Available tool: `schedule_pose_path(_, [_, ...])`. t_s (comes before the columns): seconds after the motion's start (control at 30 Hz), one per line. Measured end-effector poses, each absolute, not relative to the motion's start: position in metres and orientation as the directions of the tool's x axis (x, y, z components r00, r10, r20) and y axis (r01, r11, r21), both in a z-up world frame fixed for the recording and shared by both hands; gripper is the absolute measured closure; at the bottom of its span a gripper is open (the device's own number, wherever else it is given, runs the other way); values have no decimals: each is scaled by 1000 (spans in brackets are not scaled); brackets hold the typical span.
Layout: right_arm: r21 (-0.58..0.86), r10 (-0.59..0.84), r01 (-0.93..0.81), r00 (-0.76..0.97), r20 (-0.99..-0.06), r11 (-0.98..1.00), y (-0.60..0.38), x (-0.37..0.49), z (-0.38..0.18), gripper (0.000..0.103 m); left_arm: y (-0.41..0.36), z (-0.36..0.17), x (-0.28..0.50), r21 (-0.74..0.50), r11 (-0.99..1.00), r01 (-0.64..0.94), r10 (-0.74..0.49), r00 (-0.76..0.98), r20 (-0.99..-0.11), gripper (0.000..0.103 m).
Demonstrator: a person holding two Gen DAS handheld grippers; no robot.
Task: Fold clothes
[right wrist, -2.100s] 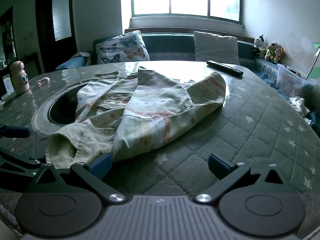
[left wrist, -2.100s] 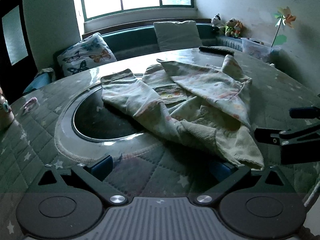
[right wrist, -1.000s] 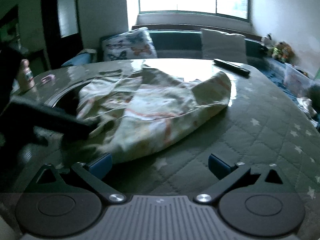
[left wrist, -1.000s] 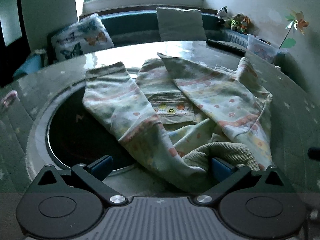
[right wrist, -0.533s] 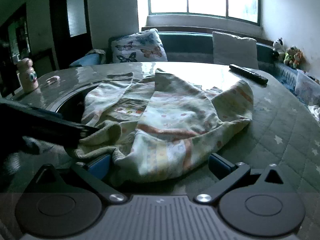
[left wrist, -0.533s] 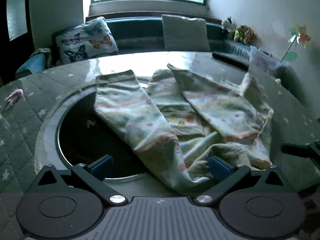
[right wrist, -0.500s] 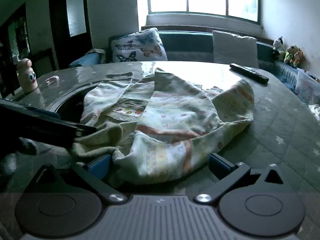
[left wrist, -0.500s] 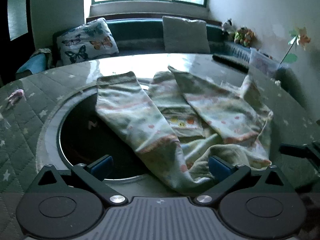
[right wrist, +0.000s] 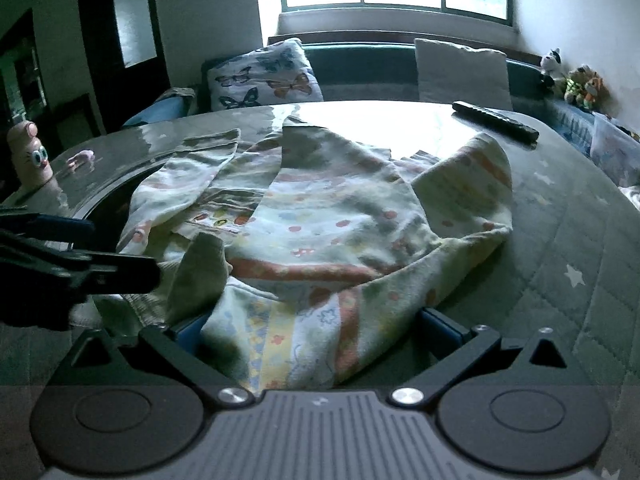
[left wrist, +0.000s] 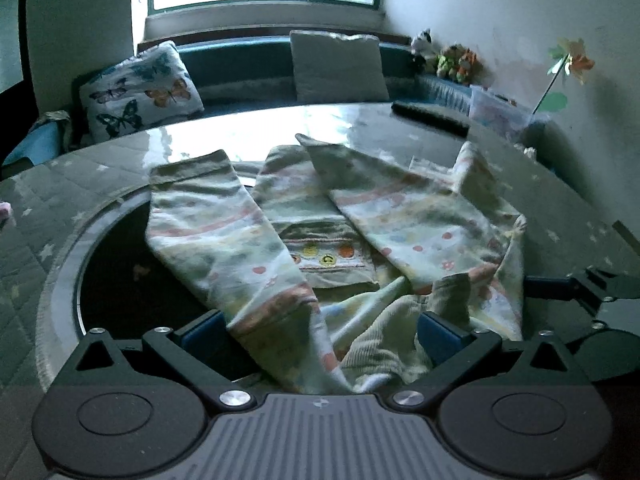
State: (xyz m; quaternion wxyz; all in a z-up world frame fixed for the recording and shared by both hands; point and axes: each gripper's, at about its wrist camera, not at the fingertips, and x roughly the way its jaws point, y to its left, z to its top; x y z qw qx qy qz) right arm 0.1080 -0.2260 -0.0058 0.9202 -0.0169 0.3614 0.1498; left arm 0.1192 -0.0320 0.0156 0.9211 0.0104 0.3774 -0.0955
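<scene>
A pale patterned child's garment [left wrist: 340, 240] lies crumpled on the round table, sleeves crossed over its body; it also shows in the right wrist view [right wrist: 340, 232]. My left gripper [left wrist: 320, 334] is open, its jaws wide apart around the near hem and ribbed cuff. My right gripper [right wrist: 320, 332] is open, its jaws around the garment's near right edge. The right gripper shows at the right in the left wrist view [left wrist: 580, 284]. The left gripper shows at the left in the right wrist view [right wrist: 80, 264].
The table has a quilted star cover [right wrist: 580, 260] and a dark round inset [left wrist: 132, 280]. A black remote [right wrist: 496, 122] lies at the far right. A small pink figure [right wrist: 34, 152] stands at the left. A cushioned bench [left wrist: 248, 76] runs behind.
Both grippers have moved forward onto the garment's near edge, so cloth now lies between each pair of open jaws. The ribbed cuff has bunched up.
</scene>
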Motion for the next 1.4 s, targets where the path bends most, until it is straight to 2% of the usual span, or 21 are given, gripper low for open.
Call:
schedule_pose_path(0.1, [64, 271, -308, 695, -666, 949, -225, 109, -5, 0, -35, 11, 127, -45, 981, 188, -163, 681, -714, 0])
schedule_pose_path(0.5, [-3, 277, -355, 735, -619, 935, -215, 106, -2, 0, -35, 31, 114, -81, 962, 260, -249, 718, -650, 0])
schedule_pose_path(0.63, [-15, 281, -365, 741, -610, 931, -213, 103, 0, 0, -34, 21, 124, -89, 969, 232, -229, 701, -675, 0])
schedule_pose_path(0.93, [8, 303, -376, 733, -609, 927, -219, 99, 6, 0, -21, -1, 131, -21, 987, 162, -130, 699, -703, 0])
schedule_pose_path(1.2, [42, 317, -367, 734, -600, 929, -223, 102, 15, 0, -8, -11, 137, -94, 984, 151, -171, 665, -727, 0])
schedule_pose_path(1.4, [7, 260, -330, 729, -633, 944, -216, 113, 0, 1, -14, -6, 130, -104, 977, 189, -205, 668, -715, 22])
